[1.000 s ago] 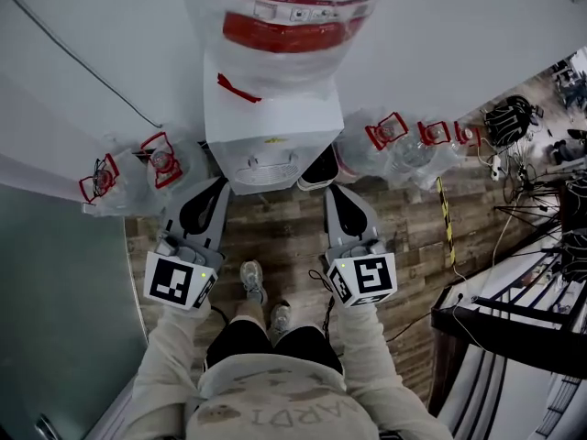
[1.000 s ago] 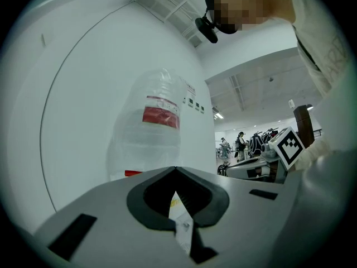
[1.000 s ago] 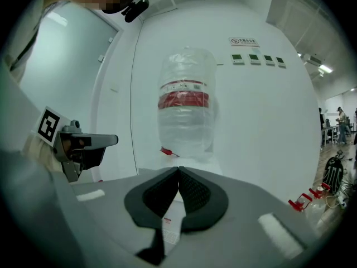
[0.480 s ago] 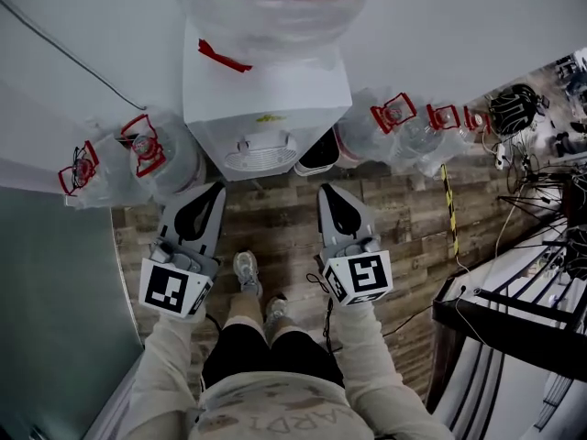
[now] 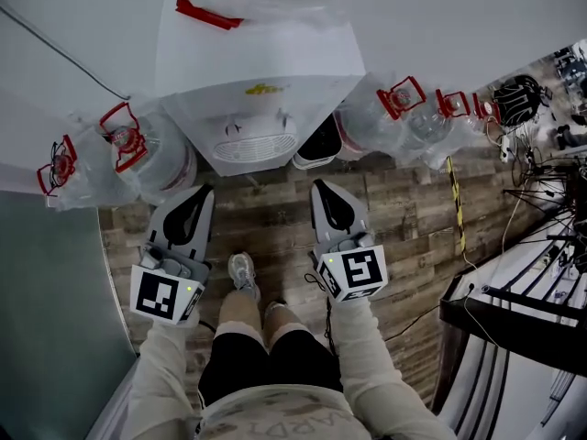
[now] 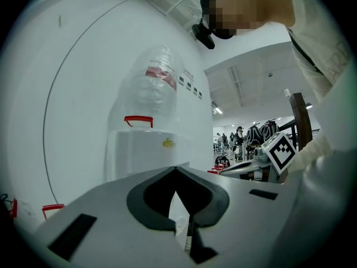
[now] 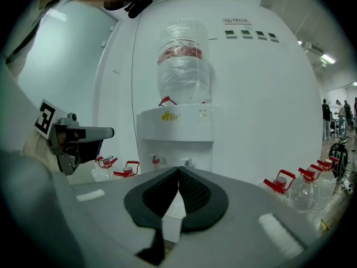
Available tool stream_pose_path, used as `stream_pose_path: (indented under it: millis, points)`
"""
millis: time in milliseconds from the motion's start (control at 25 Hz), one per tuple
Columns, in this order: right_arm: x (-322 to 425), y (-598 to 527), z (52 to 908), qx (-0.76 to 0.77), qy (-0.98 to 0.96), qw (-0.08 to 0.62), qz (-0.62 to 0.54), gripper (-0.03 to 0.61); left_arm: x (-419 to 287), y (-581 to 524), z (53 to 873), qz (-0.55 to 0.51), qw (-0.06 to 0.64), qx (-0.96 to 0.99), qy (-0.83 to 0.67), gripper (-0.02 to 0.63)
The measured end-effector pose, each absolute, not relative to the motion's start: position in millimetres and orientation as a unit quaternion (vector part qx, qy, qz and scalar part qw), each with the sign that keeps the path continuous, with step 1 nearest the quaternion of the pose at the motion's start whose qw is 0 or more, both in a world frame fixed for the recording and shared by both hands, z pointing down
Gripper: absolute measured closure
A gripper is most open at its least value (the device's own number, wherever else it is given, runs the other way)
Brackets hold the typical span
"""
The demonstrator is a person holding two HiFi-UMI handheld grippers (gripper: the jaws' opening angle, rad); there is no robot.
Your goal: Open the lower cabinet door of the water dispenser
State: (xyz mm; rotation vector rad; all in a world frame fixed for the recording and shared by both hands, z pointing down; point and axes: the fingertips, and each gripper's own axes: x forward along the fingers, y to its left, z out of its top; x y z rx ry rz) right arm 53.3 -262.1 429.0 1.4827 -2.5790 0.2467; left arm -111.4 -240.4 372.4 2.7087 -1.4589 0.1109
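The person's shoes (image 5: 243,273) stand on the wood floor (image 5: 275,223), with a gripper on each side. The left gripper (image 5: 203,191) has its jaws pressed together with nothing between them, and so has the right gripper (image 5: 319,184). Both point at the white water dispenser (image 5: 261,90) just ahead, without touching it. Its lower cabinet door sits below the drip tray (image 5: 255,147) and no view shows it clearly. Bottles (image 5: 138,154) with red handles flank the dispenser along the wall.
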Motion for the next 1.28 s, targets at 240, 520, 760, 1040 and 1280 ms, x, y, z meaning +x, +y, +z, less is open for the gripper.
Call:
stream_pose_path:
  millis: [240,520,760,1040,1280]
  points:
    - [55.5,-273.3,481.0,0.494,-0.863,0.076,0.073,0.568,-109.3,-248.4,423.7,0.032,0.021,0.880,-0.474,0.611]
    - [65.2,-287.6,557.6,0.503,-0.859,0.070,0.067,0.568,-107.2,-256.8,497.9,0.034,0.011,0.882,-0.469,0.611]
    - [73.9,-288.1,615.3,0.503,-0.860,0.067,0.058,0.566,-102.3,-253.9,552.1,0.032,-0.001,0.883,-0.469,0.611]
    - [75.0,-297.4,684.1,0.499,-0.864,0.058,0.043,0.563,-105.7,-255.4,616.8,0.028,-0.027,0.879,-0.475,0.611]
    - [79.0,-303.8,741.1,0.499,-0.864,0.047,0.045,0.541,-102.3,-251.9,666.1,0.022,-0.047,0.882,-0.469,0.612]
